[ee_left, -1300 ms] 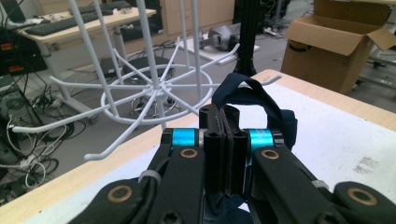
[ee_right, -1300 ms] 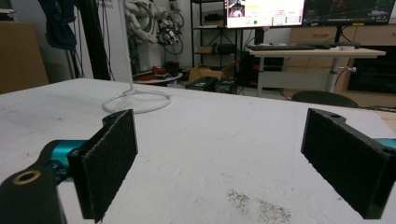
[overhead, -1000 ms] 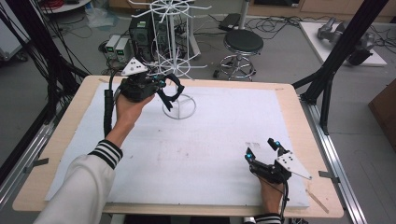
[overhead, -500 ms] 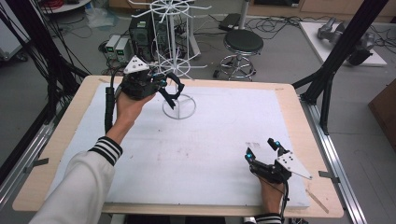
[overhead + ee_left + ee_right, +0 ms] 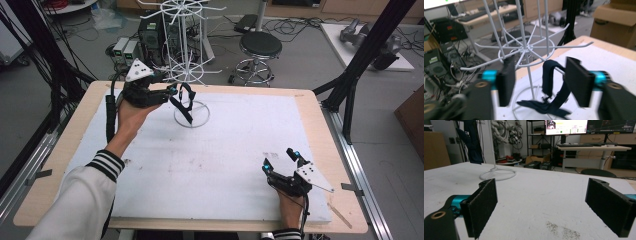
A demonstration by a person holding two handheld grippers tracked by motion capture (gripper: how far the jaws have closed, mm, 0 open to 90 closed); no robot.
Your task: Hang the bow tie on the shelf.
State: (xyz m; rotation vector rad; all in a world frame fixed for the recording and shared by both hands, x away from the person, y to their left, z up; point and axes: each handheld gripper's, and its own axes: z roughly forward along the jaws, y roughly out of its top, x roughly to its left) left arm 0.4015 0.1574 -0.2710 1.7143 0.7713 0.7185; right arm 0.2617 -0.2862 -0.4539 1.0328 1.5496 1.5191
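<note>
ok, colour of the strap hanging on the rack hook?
Dark navy strap, clearest in the left gripper view.

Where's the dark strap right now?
In the left gripper view, the dark strap hangs looped over a lower hook of the white wire rack, between the left gripper's open jaws.

The left gripper [image 5: 181, 97] has just been opening: its fingers [image 5: 506, 82], which were closed on the dark strap [image 5: 551, 87] a moment ago, now stand apart on either side of it without pressing it. The strap hangs by its loop on a low prong of the white wire rack [image 5: 186, 45], its loose end trailing down to the rack's base ring [image 5: 192, 115].
</note>
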